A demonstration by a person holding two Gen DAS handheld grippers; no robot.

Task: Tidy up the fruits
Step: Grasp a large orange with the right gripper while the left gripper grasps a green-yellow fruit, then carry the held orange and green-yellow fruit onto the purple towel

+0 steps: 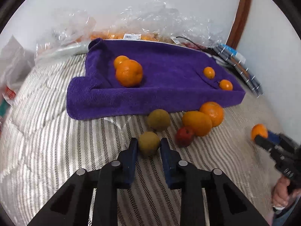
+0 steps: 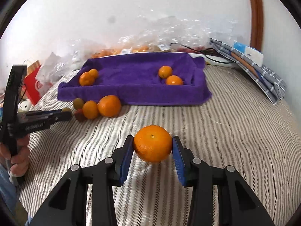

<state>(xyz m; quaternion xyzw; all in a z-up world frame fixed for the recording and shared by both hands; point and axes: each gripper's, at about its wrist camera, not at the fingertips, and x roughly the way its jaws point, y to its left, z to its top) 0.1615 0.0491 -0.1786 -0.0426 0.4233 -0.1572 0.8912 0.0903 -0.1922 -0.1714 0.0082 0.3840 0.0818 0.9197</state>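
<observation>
Your left tongs clench a green-brown fruit on the striped bed cover, near the purple towel-lined tray. Your right tongs grip an orange, held apart from the loose fruit pile.

A striped bedcover spreads across the scene. At its far edge, against the white wall, lie crumpled clear plastic bags. On the bedcover's far right, checked folded cloths lean beside a curved wooden frame. At its far left sits a red paper bag.
</observation>
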